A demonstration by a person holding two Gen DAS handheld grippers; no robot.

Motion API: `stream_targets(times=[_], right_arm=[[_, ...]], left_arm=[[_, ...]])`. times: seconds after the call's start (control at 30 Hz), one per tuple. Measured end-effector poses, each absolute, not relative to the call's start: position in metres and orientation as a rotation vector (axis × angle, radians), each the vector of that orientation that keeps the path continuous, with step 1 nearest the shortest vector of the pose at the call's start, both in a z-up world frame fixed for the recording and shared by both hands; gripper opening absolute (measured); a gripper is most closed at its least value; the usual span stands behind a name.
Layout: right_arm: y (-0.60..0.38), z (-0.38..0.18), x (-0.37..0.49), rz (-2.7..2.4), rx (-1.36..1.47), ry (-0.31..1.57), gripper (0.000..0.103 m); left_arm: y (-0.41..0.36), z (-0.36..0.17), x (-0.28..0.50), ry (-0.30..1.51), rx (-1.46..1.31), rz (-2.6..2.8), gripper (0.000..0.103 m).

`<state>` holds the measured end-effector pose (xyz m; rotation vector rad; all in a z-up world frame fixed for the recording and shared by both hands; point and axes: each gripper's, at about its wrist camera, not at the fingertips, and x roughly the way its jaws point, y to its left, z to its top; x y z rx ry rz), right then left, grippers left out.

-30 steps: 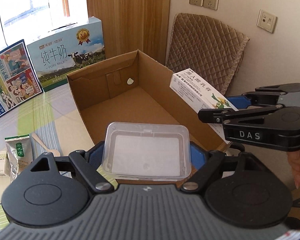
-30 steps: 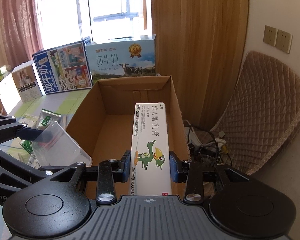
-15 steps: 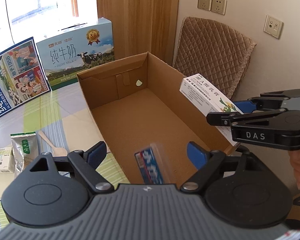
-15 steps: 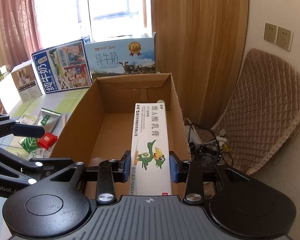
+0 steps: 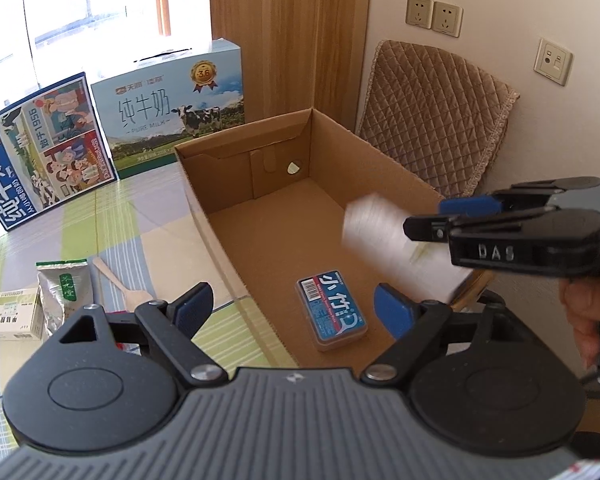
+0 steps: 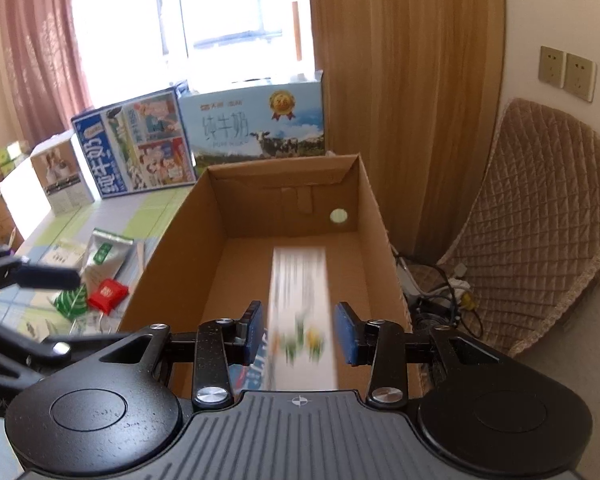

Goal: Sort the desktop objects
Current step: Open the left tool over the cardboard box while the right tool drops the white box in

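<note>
Right hand-held gripper (image 6: pixel 300 334) astride white carton (image 6: pixel 300 312)

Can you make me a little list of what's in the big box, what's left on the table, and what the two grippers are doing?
box: open cardboard box on the table
in the box: blue-labelled plastic case lying flat
dropping in: long white carton, blurred, between the right gripper's pads, not pressed
right gripper: jaws opening
left gripper: open, empty
still on table: green pouch, wooden spoon, small white box, red packet
</note>
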<state>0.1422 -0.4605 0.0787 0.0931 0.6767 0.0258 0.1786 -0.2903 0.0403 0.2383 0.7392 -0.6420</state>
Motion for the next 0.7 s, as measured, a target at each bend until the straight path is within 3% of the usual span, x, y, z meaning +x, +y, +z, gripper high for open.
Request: stream_targets(times=[0.7], right_arm=[[-0.43,0.09,0.097,0.037,0.078,0.688,0.067]], left_arm=[[-0.227,0.039,0.144,0.766,0.174,-0.563,0.086]])
